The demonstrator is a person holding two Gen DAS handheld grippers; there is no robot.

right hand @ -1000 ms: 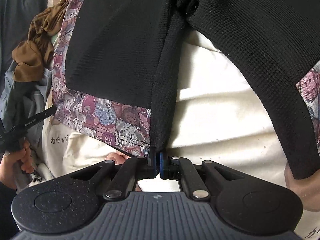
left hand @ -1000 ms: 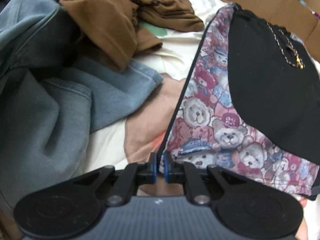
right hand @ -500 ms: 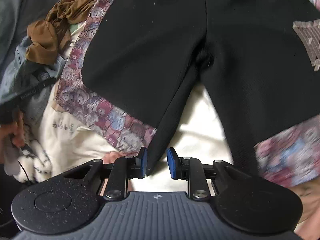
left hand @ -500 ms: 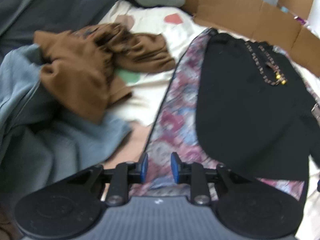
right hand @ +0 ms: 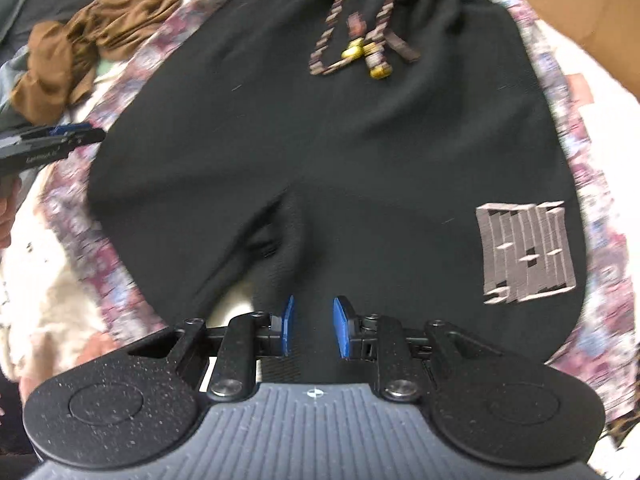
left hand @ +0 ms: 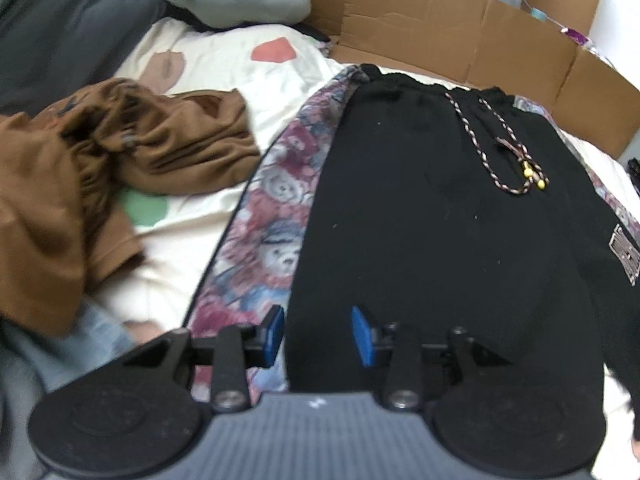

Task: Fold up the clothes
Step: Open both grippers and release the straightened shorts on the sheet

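While both claws stand released, jaws lately parting with nothing gripped, black shorts (right hand: pixel 320 152) are laid flat beyond left claw (left hand: pixel 318 334) and right claw (right hand: pixel 314 328); brown garment (left hand: pixel 120 152) lies left.

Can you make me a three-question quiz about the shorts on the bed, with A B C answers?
1. Where is the brown garment?
A. On top of the shorts
B. Beside the shorts, on the sheet
C. In the cardboard box

2. What colour are the beads on the drawstring?
A. Yellow
B. Green
C. White

3. How are the shorts lying?
A. Rolled into a ball
B. Folded in half
C. Spread flat, waistband at the far end

Answers: 1 B, it sits crumpled on the sheet, off the patterned side. 2 A, both views show yellow ends. 3 C, both legs lie open, and the left gripper and right gripper have just been opening with nothing pinched.
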